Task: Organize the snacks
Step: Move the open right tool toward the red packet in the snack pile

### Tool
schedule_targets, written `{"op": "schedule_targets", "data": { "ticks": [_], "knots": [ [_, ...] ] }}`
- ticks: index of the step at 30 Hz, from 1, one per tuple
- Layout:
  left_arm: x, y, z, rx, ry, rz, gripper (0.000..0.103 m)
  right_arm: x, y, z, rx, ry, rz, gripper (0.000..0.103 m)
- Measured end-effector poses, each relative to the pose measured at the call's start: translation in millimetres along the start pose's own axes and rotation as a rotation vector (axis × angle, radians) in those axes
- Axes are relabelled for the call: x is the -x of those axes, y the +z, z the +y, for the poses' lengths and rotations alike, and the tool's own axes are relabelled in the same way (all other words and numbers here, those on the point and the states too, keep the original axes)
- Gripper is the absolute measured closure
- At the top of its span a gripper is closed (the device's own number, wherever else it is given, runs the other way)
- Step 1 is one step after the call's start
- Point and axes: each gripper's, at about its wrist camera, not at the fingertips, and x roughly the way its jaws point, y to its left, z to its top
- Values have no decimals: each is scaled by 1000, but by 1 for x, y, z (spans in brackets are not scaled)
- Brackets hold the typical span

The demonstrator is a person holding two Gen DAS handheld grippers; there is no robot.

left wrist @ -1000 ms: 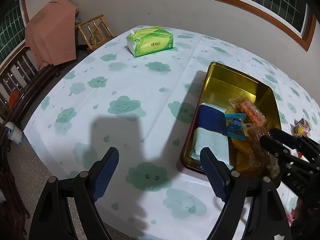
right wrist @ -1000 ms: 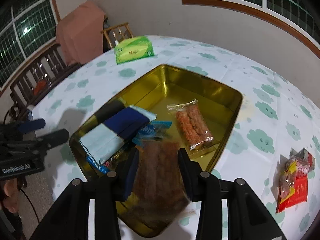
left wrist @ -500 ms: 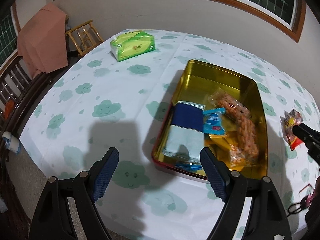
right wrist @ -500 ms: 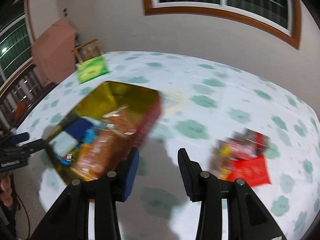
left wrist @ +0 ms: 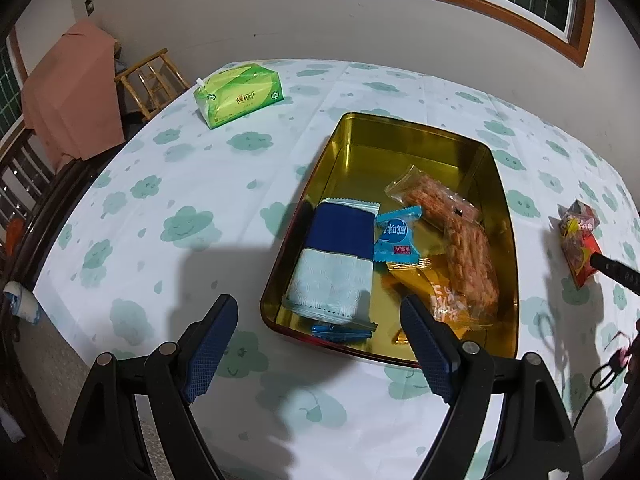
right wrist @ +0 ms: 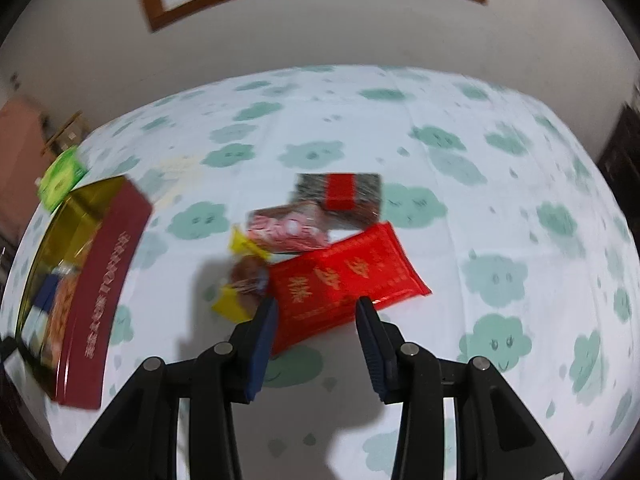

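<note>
A gold tin (left wrist: 486,152) with red outer walls (right wrist: 100,292) sits on the cloud-print tablecloth. It holds several snack packs: a blue-and-pale pack (left wrist: 334,264), a small blue pack (left wrist: 396,238), an orange pack (left wrist: 436,292) and clear packs of orange sticks (left wrist: 468,256). My left gripper (left wrist: 316,344) is open and empty above the tin's near edge. My right gripper (right wrist: 316,320) is open and empty just above a red packet (right wrist: 344,276). Beside it lie a yellow-wrapped snack (right wrist: 246,276), a pink-red pack (right wrist: 288,232) and a dark pack with a red label (right wrist: 340,194).
A green tissue pack (left wrist: 238,94) lies at the table's far left. A wooden chair (left wrist: 150,80) and a chair draped in pink cloth (left wrist: 72,92) stand beyond the table's edge. The loose snack pile also shows at the right in the left wrist view (left wrist: 580,236).
My right gripper let go of the stick pack in the tin, then swung right to the loose snack pile. My left gripper pulled back and up; the tin now shows whole.
</note>
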Motion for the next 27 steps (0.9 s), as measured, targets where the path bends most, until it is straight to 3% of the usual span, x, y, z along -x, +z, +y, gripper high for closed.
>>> {"op": "schedule_targets", "data": {
  "ticks": [10, 15, 22, 27],
  "knots": [
    [-11, -2, 9, 21, 3, 22, 22, -20, 18, -11, -293, -107, 62, 61],
    [-13, -3, 10, 20, 2, 26, 22, -25, 27, -3, -372, -173, 54, 48],
    [-17, -1, 15, 36, 0, 31, 22, -36, 33, 6, -357, -324, 57, 45],
    [-16, 1, 14, 37, -1, 23, 22, -32, 29, 5, -316, -314, 32, 45]
  ]
}}
